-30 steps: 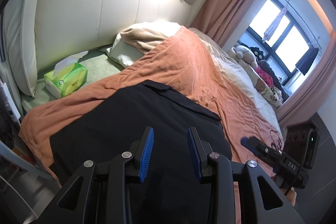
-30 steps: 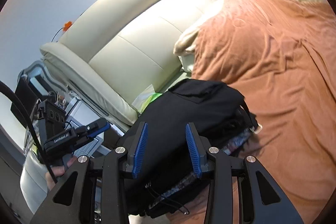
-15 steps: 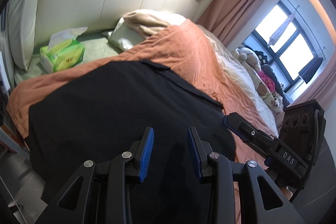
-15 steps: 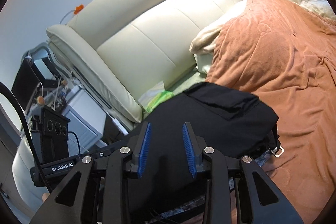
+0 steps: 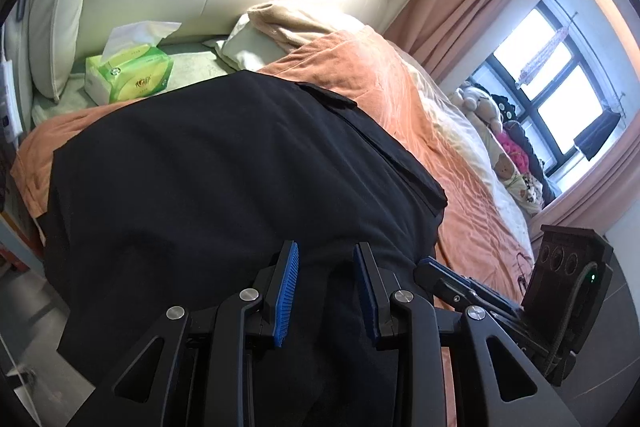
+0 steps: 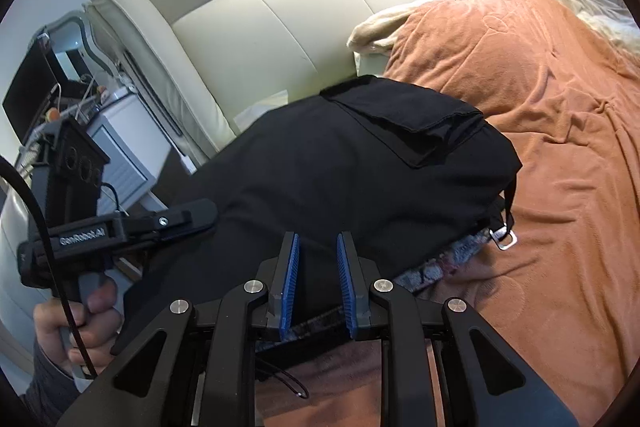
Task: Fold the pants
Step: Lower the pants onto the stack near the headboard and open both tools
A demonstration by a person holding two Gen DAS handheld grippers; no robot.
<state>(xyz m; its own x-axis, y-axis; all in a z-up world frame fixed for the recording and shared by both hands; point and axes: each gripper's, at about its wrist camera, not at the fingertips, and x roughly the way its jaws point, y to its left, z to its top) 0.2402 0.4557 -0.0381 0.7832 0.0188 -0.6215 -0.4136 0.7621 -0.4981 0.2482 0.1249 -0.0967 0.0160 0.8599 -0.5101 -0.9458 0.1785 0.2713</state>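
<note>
Black pants [image 5: 224, 179] lie spread on the orange blanket at the near corner of the bed, with a folded flap at the far edge; they also show in the right wrist view [image 6: 360, 163]. My left gripper [image 5: 326, 259] is open, its blue pads just above the near edge of the pants. My right gripper [image 6: 318, 251] is open with a narrower gap, low over the near edge of the pants by a patterned waistband lining [image 6: 456, 255]. Each gripper shows in the other's view: the right one [image 5: 460, 283], the left one [image 6: 132, 227].
An orange blanket [image 6: 540, 115] covers the bed. A green tissue box [image 5: 130, 75] and a pillow [image 5: 256, 43] lie by the cream headboard [image 6: 280, 23]. Stuffed toys [image 5: 492, 123] sit by the window. A bedside cabinet [image 6: 116, 143] stands left of the bed.
Both grippers have moved down and closer to the pants, which now fill more of each view. The right gripper's jaws have narrowed slightly. The pants lie as before.
</note>
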